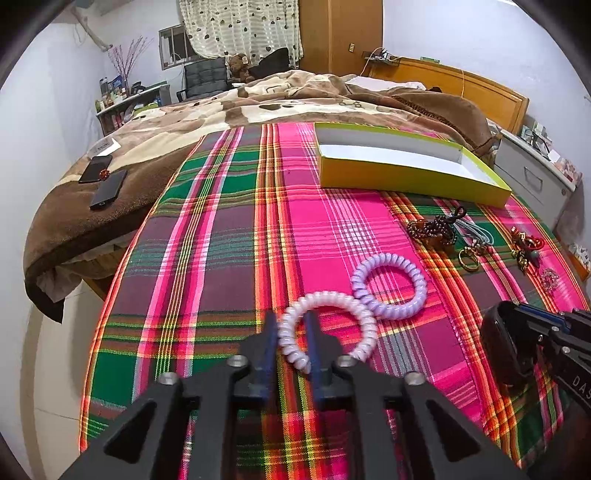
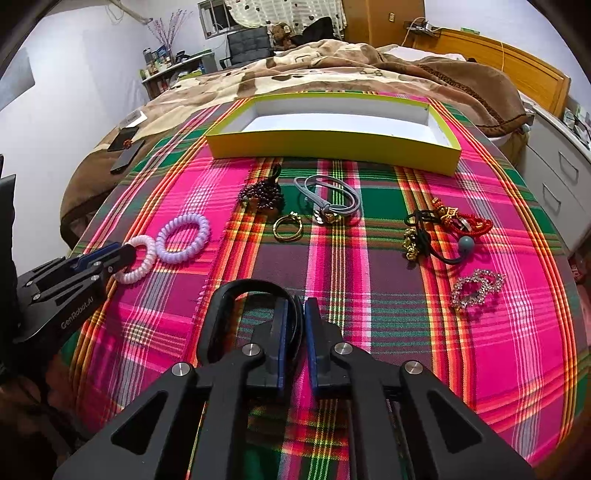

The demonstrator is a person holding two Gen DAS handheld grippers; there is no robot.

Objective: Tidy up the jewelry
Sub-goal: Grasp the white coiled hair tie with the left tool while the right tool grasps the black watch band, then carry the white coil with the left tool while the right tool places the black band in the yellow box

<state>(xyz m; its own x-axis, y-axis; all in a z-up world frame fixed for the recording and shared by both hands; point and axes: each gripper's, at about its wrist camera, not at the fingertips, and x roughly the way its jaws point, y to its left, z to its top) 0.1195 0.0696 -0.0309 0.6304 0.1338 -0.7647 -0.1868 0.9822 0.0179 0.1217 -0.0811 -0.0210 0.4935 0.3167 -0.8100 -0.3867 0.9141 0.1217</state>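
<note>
a bright plaid cloth in pink, green and purple (image 1: 229,236) covers the surface, with a brown and cream plush blanket (image 1: 280,96) rumpled behind it. two dark phones (image 1: 105,181) lie on the blanket (side by side). farther back sit a brown teddy bear (image 1: 238,66), a heart-patterned curtain (image 1: 240,26) and an orange wooden headboard (image 1: 480,88).

right wrist view: "genrobot.ai" in pale letters along the black side plate of the left tool (image 2: 127,254), at the lower left edge of frame. left wrist view: "das", cut off by the frame edge, in pale letters on the black body of the right tool (image 1: 496,328), at right. paper slip on the blanket (image 1: 103,147): print too small to read.
</note>
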